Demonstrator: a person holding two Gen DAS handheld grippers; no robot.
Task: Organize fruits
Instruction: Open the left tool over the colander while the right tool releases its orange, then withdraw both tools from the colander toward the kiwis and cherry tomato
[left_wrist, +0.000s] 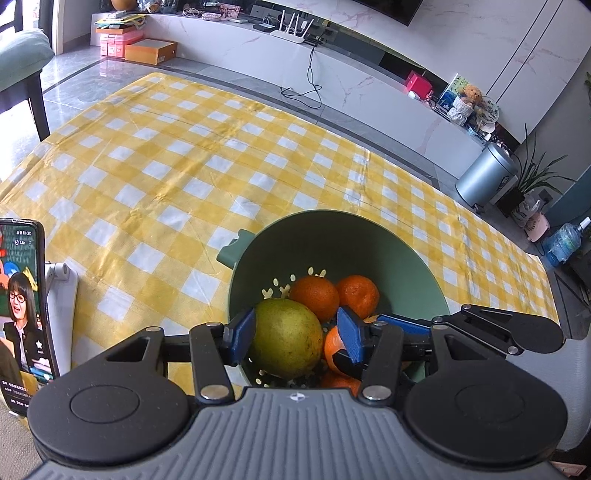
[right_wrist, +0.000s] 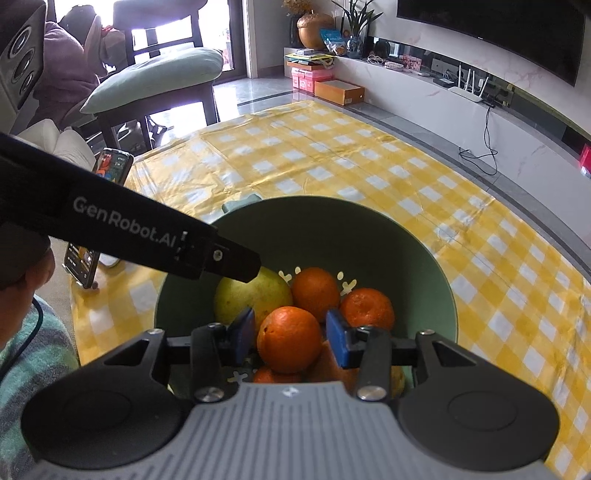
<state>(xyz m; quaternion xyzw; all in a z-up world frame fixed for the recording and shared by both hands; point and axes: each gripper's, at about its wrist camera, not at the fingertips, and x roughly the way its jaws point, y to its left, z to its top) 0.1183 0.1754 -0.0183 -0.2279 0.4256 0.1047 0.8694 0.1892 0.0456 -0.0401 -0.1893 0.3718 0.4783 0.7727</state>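
A green colander bowl (left_wrist: 332, 236) (right_wrist: 369, 229) stands on the yellow checked tablecloth and holds several oranges and a yellow-green citrus. My left gripper (left_wrist: 293, 334) is inside the bowl, its blue pads touching both sides of the yellow-green citrus (left_wrist: 286, 338). Two oranges (left_wrist: 316, 295) lie behind it. My right gripper (right_wrist: 291, 338) is also in the bowl, its pads astride an orange (right_wrist: 290, 338); the left pad touches it, a small gap shows at the right pad. The left gripper's black arm (right_wrist: 147, 236) crosses above the citrus (right_wrist: 251, 295).
A phone on a white stand (left_wrist: 22, 302) (right_wrist: 110, 170) stands at the table's left edge, close to the bowl. The tablecloth (left_wrist: 184, 155) stretches far beyond the bowl. A TV cabinet, boxes and a metal bin (left_wrist: 487, 173) stand on the floor beyond.
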